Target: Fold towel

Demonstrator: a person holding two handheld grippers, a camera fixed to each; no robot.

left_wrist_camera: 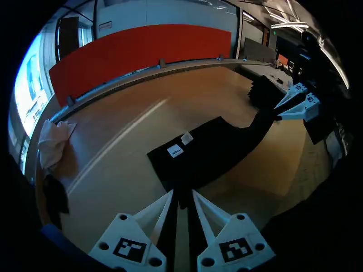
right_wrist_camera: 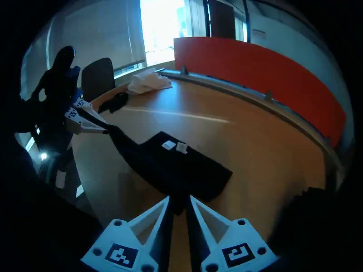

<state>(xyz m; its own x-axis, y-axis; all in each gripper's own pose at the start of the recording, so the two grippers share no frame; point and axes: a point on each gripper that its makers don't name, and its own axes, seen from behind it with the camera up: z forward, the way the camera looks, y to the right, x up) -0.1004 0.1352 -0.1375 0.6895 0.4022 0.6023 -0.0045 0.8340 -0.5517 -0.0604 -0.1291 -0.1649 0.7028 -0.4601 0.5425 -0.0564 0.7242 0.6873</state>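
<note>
While the black cloth towel (left_wrist_camera: 213, 149) lies on the wooden surface (left_wrist_camera: 122, 140), the left hand-held gripper (left_wrist_camera: 182, 196) pinches one corner and the right hand-held gripper (right_wrist_camera: 180, 200) clamps another.

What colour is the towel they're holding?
Black; the towel shows best in the left gripper view.

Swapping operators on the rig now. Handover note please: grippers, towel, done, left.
Grippers: left hand-held gripper shut on one corner of the black cloth towel; right hand-held gripper shut on another corner.
Towel: edge between them raised, the rest flat on the brown wooden table, two white tags up.
Done: both corners gripped.
Left: carry the edge over, fold, release.
</note>
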